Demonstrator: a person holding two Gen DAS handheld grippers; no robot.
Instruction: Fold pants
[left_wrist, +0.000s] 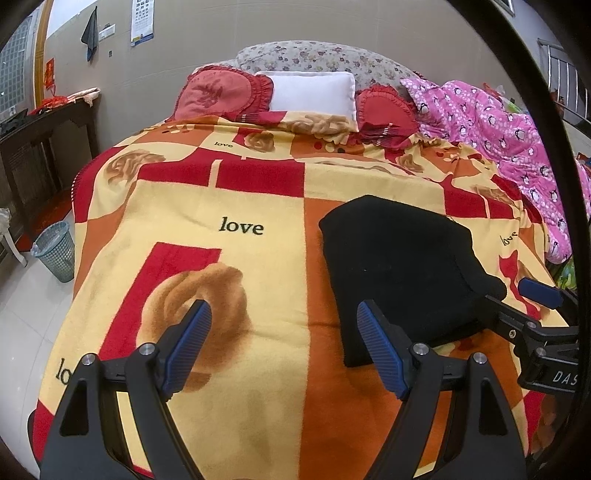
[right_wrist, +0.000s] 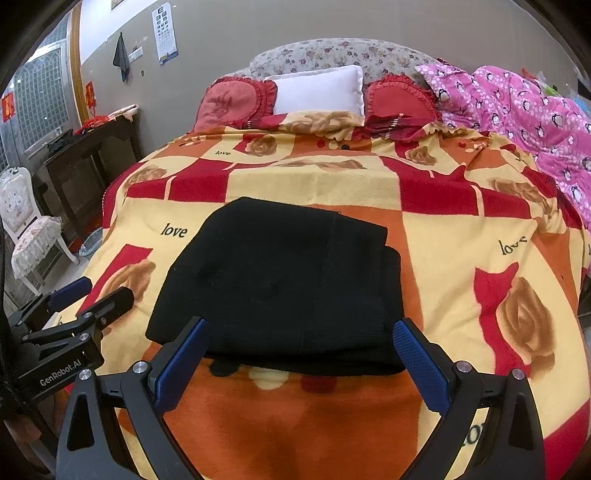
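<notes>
The pants (right_wrist: 280, 288) lay as a compact black bundle in the centre of the right wrist view, already doubled over on the blanket (right_wrist: 454, 258), with layered edges stepping down at the bundle's right side. In the left wrist view the same pants (left_wrist: 399, 266) sat right of centre.

Risks as I judged them: the stack looked loose at that stepped right edge, so a drag or a shallow pinch there could peel off only the top layer and undo the fold. The blanket was soft and plush; a low approach could catch it along with the pants. The two tools stood close together, and a crossing move could knock them.

My right gripper (right_wrist: 297, 343) sat at the lower middle of its frame, angled down at the bundle's near edge, jaws spread wide and empty, one finger to each side of that edge; I could not tell whether it touched the cloth. My left gripper (left_wrist: 284, 325) pointed down over bare blanket left of the pants, jaws wide apart, holding nothing. From the right view it (right_wrist: 92, 291) showed at the left edge.
</notes>
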